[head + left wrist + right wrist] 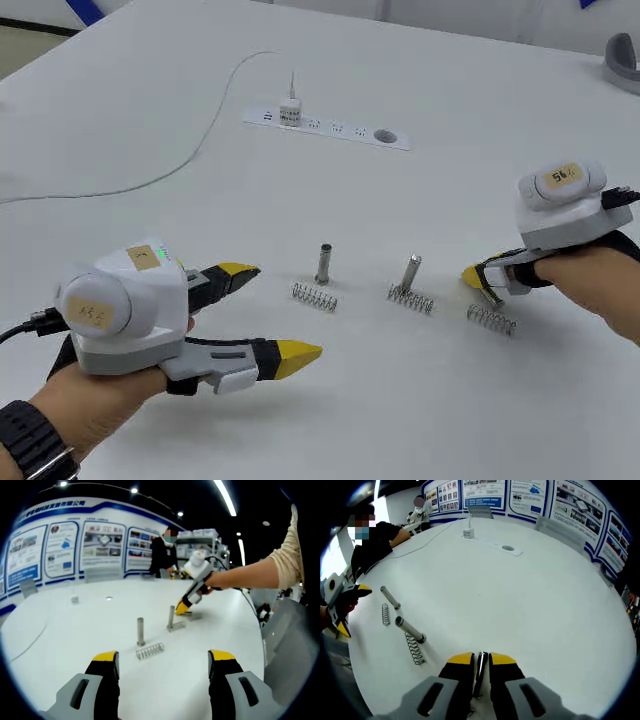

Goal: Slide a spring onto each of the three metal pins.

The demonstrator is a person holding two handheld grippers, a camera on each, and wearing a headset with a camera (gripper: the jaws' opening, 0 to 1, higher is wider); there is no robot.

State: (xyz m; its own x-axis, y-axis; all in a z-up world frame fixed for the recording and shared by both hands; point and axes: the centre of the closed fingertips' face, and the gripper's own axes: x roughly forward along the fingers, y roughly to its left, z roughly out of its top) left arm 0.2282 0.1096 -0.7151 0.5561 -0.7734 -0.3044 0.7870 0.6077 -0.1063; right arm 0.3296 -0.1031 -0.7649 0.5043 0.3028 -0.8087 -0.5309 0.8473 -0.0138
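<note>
Two pins stand mid-table [420, 400]: left pin [324, 264], middle pin [409, 272] to its right. A spring lies just in front of each: left spring [314, 296], middle spring [411, 299]. The right spring [491, 319] lies further right, just before your right gripper [478, 280], with the third pin [480, 672] between its jaws. Your left gripper [286, 309] sits left of the pins. The power strip [330, 128] lies behind them, its cable [190, 155] running left.

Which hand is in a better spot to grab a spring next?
Left, probably. The left gripper is open and aimed at the nearest spring, lying beside the left pin. The right gripper is shut on the third pin, so it's busy.
</note>
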